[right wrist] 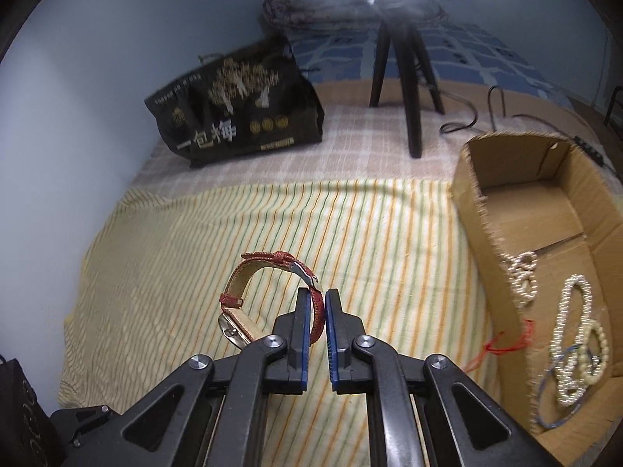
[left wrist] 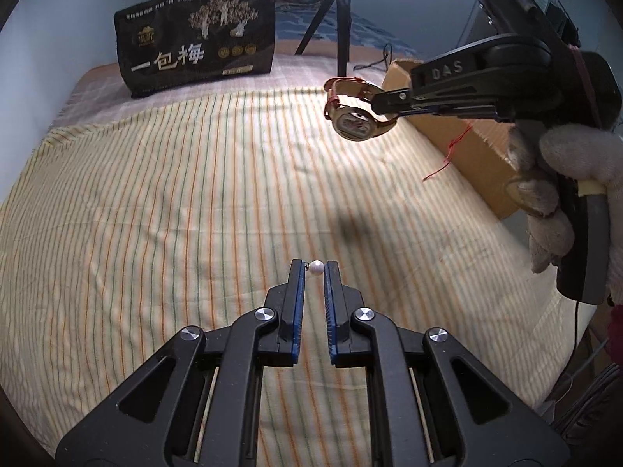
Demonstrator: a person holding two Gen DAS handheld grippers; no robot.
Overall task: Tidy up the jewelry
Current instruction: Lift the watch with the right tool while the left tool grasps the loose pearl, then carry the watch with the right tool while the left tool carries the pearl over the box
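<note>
My left gripper (left wrist: pixel 314 268) is shut on a small white pearl earring (left wrist: pixel 316 268) held between its blue pads just above the striped cloth (left wrist: pixel 175 202). My right gripper (right wrist: pixel 318 299) is shut on the red strap of a wristwatch (right wrist: pixel 264 292), which hangs in the air above the cloth; in the left wrist view the watch (left wrist: pixel 352 116) dangles face down from the right gripper (left wrist: pixel 379 103), next to the cardboard box (left wrist: pixel 467 148). The open cardboard box (right wrist: pixel 486 210) lies to the right and holds pearl bracelets (right wrist: pixel 580 334) and a beaded piece (right wrist: pixel 523 276).
A black snack bag (right wrist: pixel 237 116) stands at the back by the wall. A dark tripod (right wrist: pixel 405 74) stands behind the box, with cables (right wrist: pixel 467 116) on the bed. A red thread (right wrist: pixel 502 344) hangs from the box wall. A black bag (right wrist: pixel 19 408) sits at bottom left.
</note>
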